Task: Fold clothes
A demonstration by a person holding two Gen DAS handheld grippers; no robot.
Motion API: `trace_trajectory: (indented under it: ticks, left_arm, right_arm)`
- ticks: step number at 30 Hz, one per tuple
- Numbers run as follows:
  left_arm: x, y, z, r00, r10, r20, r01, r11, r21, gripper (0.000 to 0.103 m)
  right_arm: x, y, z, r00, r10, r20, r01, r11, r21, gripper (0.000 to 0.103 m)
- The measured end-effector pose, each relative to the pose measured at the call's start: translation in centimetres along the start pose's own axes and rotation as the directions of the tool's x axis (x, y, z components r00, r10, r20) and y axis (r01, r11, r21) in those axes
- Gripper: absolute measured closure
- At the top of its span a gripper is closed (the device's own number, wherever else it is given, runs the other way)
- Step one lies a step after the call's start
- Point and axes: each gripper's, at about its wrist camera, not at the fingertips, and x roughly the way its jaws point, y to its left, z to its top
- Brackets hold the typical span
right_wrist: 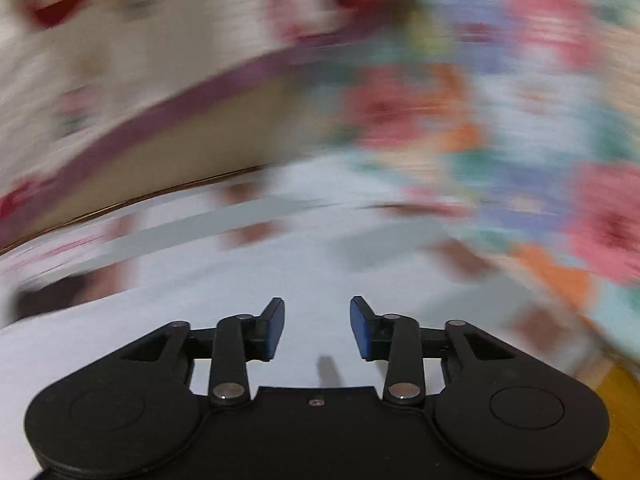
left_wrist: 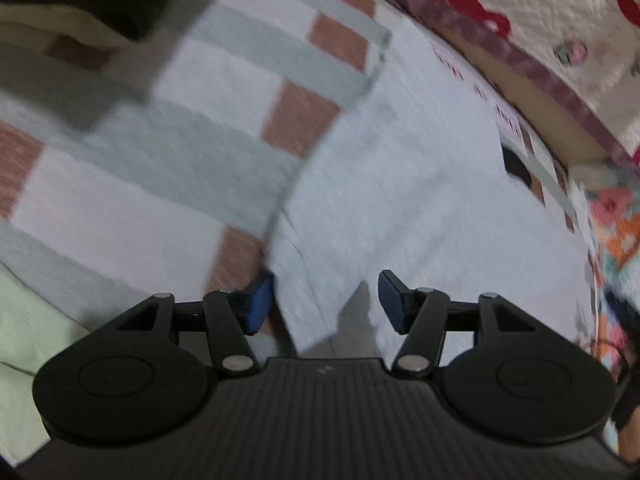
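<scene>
A pale blue-white garment point(left_wrist: 420, 208) lies spread flat on a checked bedcover point(left_wrist: 168, 168) with grey-green bands and brown squares. Its lower left edge runs between the blue fingertips of my left gripper point(left_wrist: 326, 300), which is open just above the cloth with nothing held. In the right wrist view the same pale garment point(right_wrist: 312, 280) fills the lower part, heavily blurred. My right gripper point(right_wrist: 317, 330) hovers over it, open and empty.
A quilted white cover with red shapes and a purple border point(left_wrist: 532, 64) lies beyond the garment. A bright floral fabric point(right_wrist: 500, 128) sits to the right. Pale green cloth point(left_wrist: 36, 320) lies at the lower left. A person's hand point(left_wrist: 628, 408) shows at the right edge.
</scene>
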Motion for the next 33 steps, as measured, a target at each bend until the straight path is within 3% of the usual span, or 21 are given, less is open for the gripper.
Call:
trace_trajectory:
  ticks: [3,6,9,12,15,18,19,20,21,24,26,28,30,33]
  left_arm:
    - [0.5,-0.5,-0.7,1.0,0.009,-0.022,-0.009,1.0,0.025,0.037]
    - [0.5,-0.2,-1.1,1.0,-0.016,-0.02,0.015,1.0,-0.022,0.03]
    - [0.1,1.0,-1.7,0.997,-0.072,-0.008,0.07,0.99,-0.124,0.024]
    - [-0.4,2.1,-2.6,0.995,-0.094,0.013,0.094,0.966,-0.241,0.024]
    - [-0.6,1.9,-3.4,0.997,-0.067,0.024,0.071,0.953,-0.294,0.024]
    - [-0.4,-0.3,-3.9,1.0,0.002,0.031,0.003,0.986,-0.167,0.023]
    - [-0.3,-1.0,-4.0,0.999,0.027,0.037,-0.022,0.992,-0.124,0.041]
    - [-0.8,-1.6,-4.2,0.993,0.082,0.083,-0.075,0.994,-0.085,0.098]
    - [-1.3,-2.2,-4.4,0.982,0.134,0.13,-0.129,0.99,-0.05,0.096]
    - [-2.8,-4.2,-4.9,0.92,0.273,0.28,-0.296,0.954,0.042,0.097]
    - [-3.7,-5.4,-5.3,0.856,0.348,0.383,-0.408,0.909,0.087,0.102]
    - [-4.7,-6.6,-5.6,0.777,0.405,0.481,-0.515,0.85,0.115,0.103]
    - [-5.3,-5.1,-5.3,0.79,0.422,0.445,-0.496,0.866,0.06,0.103]
    - [-5.0,-2.3,-4.4,0.878,0.353,0.322,-0.361,0.932,-0.038,0.103]
  right_arm:
    - [0.8,6.1,0.1,0.967,0.244,-0.076,-0.251,0.961,-0.117,0.061]
    - [0.5,10.5,-1.3,0.927,0.347,-0.144,-0.372,0.9,-0.226,0.061]
    - [0.1,14.9,-2.7,0.873,0.435,-0.222,-0.486,0.812,-0.322,0.055]
    - [-0.2,19.3,-4.1,0.806,0.505,-0.308,-0.591,0.699,-0.402,0.053]
    - [-0.6,23.7,-5.5,0.73,0.554,-0.4,-0.683,0.566,-0.462,0.053]
    - [-1.0,28.1,-6.9,0.645,0.582,-0.494,-0.759,0.415,-0.502,0.053]
    - [-1.1,29.5,-7.3,0.616,0.587,-0.526,-0.78,0.362,-0.511,0.053]
    - [-1.2,31.0,-7.8,0.586,0.588,-0.557,-0.799,0.307,-0.517,0.053]
    - [-1.3,32.0,-8.3,0.565,0.589,-0.578,-0.812,0.27,-0.518,0.053]
    - [-1.5,32.2,-9.6,0.551,0.59,-0.59,-0.822,0.262,-0.505,0.053]
    - [-1.7,32.2,-10.5,0.553,0.583,-0.595,-0.819,0.25,-0.516,0.052]
    - [-2.3,32.1,-11.2,0.573,0.576,-0.583,-0.8,0.236,-0.552,0.051]
    - [-2.8,31.9,-11.8,0.583,0.578,-0.571,-0.79,0.237,-0.566,0.049]
    - [-3.3,31.8,-12.3,0.59,0.583,-0.558,-0.785,0.252,-0.566,0.049]
